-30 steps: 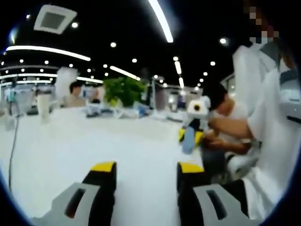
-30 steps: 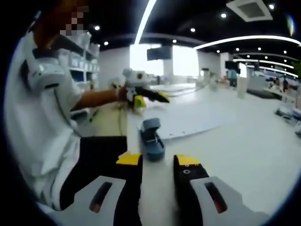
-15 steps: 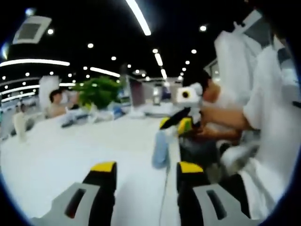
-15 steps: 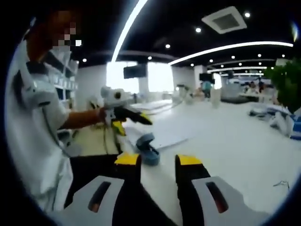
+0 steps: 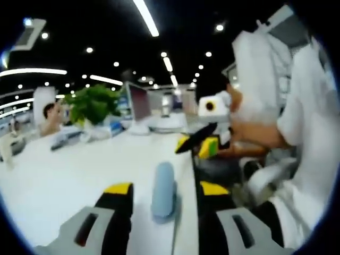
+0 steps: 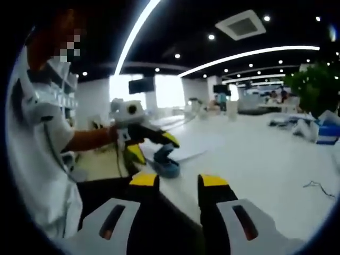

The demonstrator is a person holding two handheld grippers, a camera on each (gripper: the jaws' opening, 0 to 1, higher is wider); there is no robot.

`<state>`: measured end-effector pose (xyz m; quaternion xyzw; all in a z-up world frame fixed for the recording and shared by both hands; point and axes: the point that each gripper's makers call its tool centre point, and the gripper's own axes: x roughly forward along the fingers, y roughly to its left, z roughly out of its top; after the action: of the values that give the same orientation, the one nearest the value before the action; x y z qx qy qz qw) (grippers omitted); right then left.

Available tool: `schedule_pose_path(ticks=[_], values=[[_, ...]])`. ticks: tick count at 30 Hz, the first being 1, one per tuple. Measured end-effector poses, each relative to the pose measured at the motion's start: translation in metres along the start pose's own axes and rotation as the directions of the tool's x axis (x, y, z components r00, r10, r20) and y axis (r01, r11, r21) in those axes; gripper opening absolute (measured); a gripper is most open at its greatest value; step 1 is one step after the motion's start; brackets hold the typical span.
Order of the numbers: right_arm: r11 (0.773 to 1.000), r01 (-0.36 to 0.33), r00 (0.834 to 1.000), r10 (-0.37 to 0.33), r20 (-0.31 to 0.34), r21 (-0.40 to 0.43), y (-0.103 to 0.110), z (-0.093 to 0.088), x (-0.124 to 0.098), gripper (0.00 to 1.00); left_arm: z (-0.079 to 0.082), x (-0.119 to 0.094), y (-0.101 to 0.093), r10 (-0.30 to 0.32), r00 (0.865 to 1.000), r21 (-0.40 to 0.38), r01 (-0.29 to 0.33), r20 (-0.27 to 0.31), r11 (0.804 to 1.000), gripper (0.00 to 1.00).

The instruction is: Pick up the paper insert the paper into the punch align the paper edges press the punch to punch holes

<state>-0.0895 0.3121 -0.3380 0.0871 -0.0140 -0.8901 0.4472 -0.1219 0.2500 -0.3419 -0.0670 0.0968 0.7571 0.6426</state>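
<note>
A blue hole punch (image 5: 163,187) lies on the white table (image 5: 64,180), just ahead of my left gripper (image 5: 166,189) and in line with the gap between its open jaws. Whether they touch it I cannot tell. In the right gripper view the punch (image 6: 167,166) sits on a thin white sheet of paper (image 6: 191,155), and the left gripper (image 6: 154,147) hangs over it with its yellow tips spread. My right gripper (image 6: 178,180) is open and holds nothing, some way back from the punch. It also appears beyond the punch as the right gripper (image 5: 195,144).
The person's white sleeve (image 5: 313,122) and arm fill the table's near side. A green plant (image 5: 93,103) and a monitor (image 5: 138,101) stand far back, with seated people. A thin cable (image 6: 319,186) lies on the table (image 6: 265,164) to the right.
Both views have swung. My left gripper has closed in on the punch, which now sits between its jaws in view. The right gripper has drawn back from the punch.
</note>
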Motion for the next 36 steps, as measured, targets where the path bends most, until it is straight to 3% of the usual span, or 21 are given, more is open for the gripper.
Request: schedule_pose_path(ticks=[5, 16, 36], values=[[1.0, 0.005, 1.0, -0.005, 0.006, 0.023, -0.003, -0.001, -0.003, 0.32, -0.002, 0.014, -0.003, -0.018, 1.0, -0.004, 0.018, -0.012, 1.0, 0.49], [0.998, 0.019, 0.999, -0.021, 0.026, 0.057, -0.008, -0.002, -0.006, 0.31, -0.009, 0.025, -0.001, -0.024, 0.999, -0.01, 0.023, -0.043, 1.0, 0.47], [0.992, 0.039, 0.996, -0.049, 0.079, 0.122, -0.015, 0.001, -0.009, 0.31, -0.016, 0.03, -0.001, -0.031, 0.999, -0.044, 0.03, -0.022, 0.999, 0.39]])
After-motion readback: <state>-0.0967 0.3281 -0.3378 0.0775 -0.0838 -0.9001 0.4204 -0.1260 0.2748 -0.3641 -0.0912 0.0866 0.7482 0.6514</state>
